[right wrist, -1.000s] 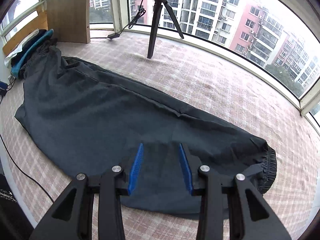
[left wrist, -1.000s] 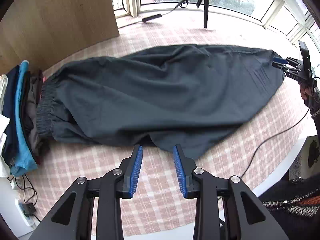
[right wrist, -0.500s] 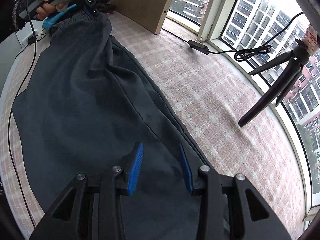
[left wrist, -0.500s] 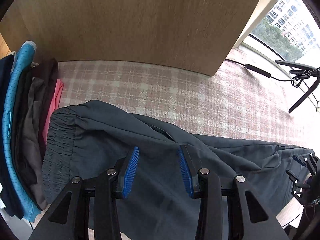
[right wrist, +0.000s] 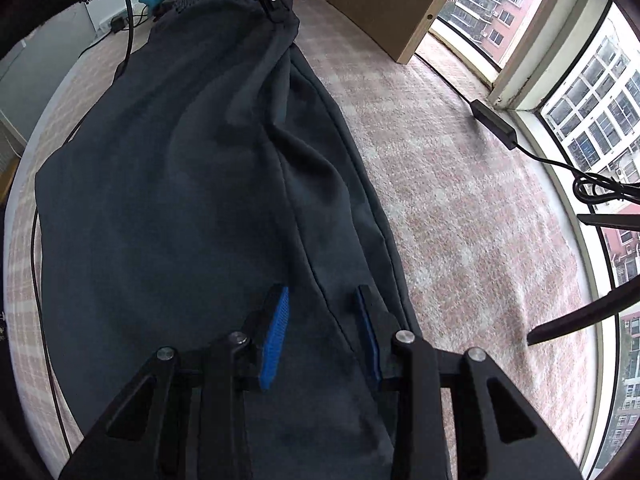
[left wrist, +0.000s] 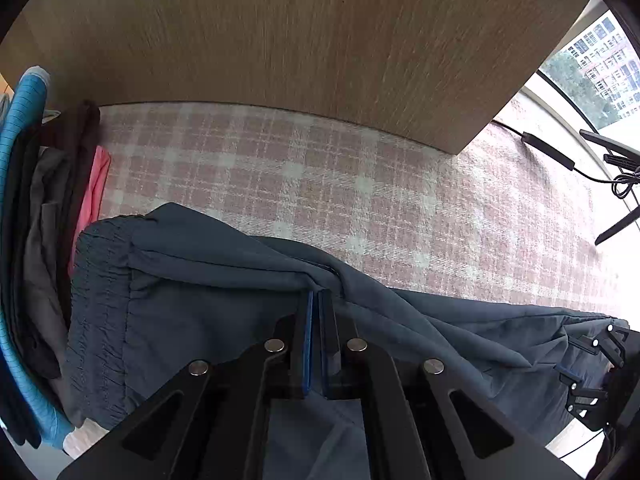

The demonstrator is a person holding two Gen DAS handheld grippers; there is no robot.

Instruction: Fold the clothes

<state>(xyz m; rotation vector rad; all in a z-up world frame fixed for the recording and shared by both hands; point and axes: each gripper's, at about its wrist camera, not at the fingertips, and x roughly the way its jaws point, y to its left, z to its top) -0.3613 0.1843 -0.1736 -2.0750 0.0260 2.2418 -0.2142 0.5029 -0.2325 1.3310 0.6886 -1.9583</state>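
Note:
Dark grey-blue trousers lie along the pink checked table cover, elastic waistband at the left in the left wrist view. My left gripper is shut on a raised fold of the trousers near the waist; it also shows at the top of the right wrist view. My right gripper is open, its blue pads either side of the far side seam of the trousers, low over the cloth. It shows at the right edge of the left wrist view.
A stack of folded clothes lies just left of the waistband. A wooden panel stands behind. A power adapter and cable and a black tripod leg sit near the window side.
My left gripper has closed on a fold of the trousers near the waist and drawn it up. My right gripper has moved to the far seam and stays open.

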